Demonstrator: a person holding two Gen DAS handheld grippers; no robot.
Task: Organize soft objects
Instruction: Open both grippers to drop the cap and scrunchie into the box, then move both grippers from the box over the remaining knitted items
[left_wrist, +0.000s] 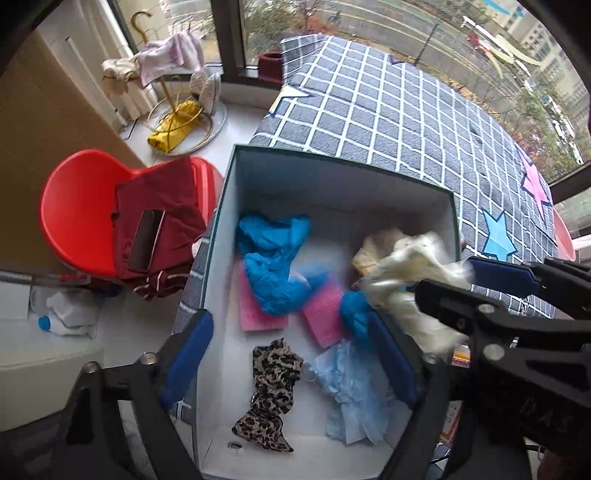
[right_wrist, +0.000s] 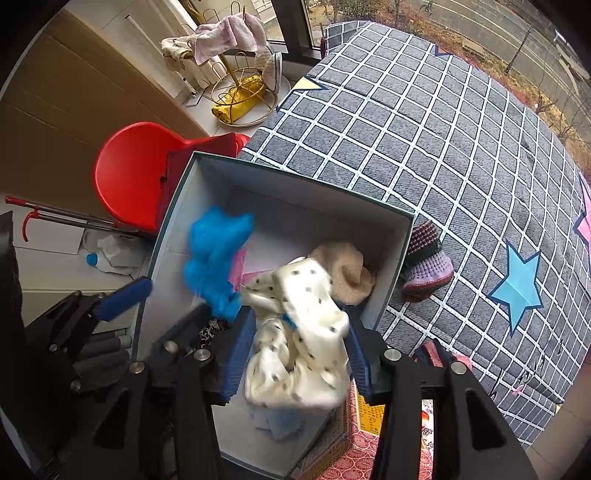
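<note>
Both grippers point steeply down over the open white-lined cardboard box with dark green rim (left_wrist: 236, 155), which sits on the grey checked bed cover with paper stars (left_wrist: 406, 122).

Left gripper (left_wrist: 291, 354): fingers wide apart, nothing between them. Directly below lie the leopard-print fabric scrunchie (left_wrist: 271, 391) and the pale blue crumpled disposable cover (left_wrist: 351, 398), both on the box floor. Judgement: a drop position over the near end of the box, with free floor under it.

Right gripper (right_wrist: 301, 350): fingers part-way apart, flanking the cream satin cloth with small grey dots (right_wrist: 299, 343). The cloth is motion-blurred and bulges between the blue pads; cannot tell if the pads press on it. It hangs over the right near corner of the box, above the floor, next to the beige knitted item (right_wrist: 347, 273) at the right wall. Judgement: being let go here so that it falls inside the wall, not on the bed cover.

Also in the box: bright blue crumpled plastic covers (left_wrist: 273, 258) on two pink sponge cloths (left_wrist: 325, 314).

Still outside: purple-and-maroon knitted bootie (right_wrist: 424, 266), on the bed cover just beside the box's right wall. Likely the next item to collect.

Risk: cream cloth could drape over the rim.
</note>
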